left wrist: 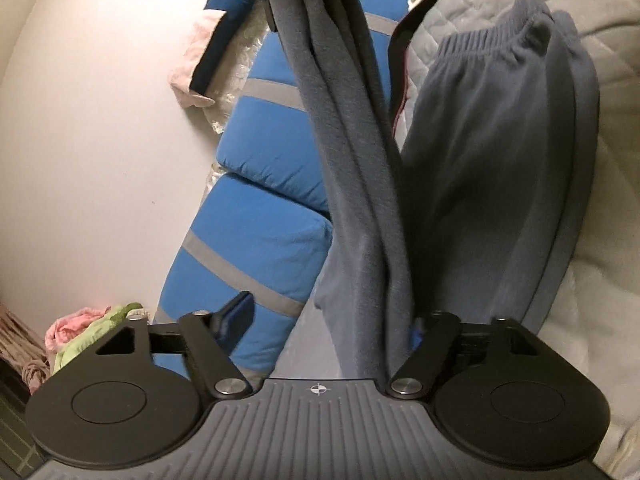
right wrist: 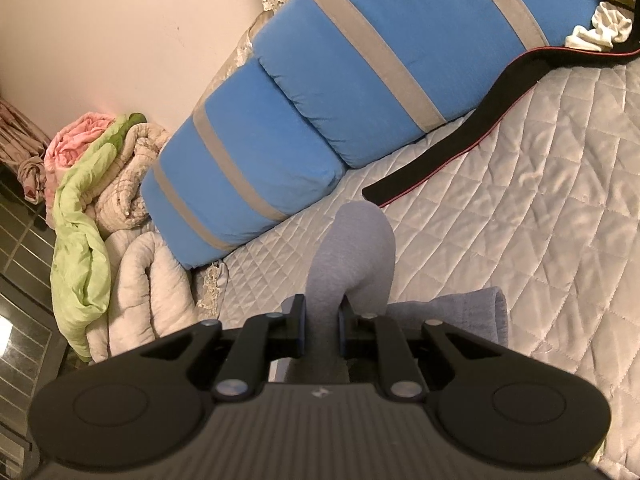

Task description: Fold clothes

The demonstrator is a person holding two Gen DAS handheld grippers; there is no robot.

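Right wrist view caught the right gripper [right wrist: 322, 320] pinching the grey sweatpants [right wrist: 352, 248], the left gripper [left wrist: 332, 320] gaped wide around hanging fabric, so slipping threatened.

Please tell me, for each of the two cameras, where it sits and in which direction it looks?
Left wrist: on the left gripper, facing its open fingers and hanging grey sweatpants.
Right wrist: on the right gripper, facing fingers shut on the sweatpants, above the quilted bedspread.
Shared: sweatpants, blue striped cushions, black strap, bedspread.
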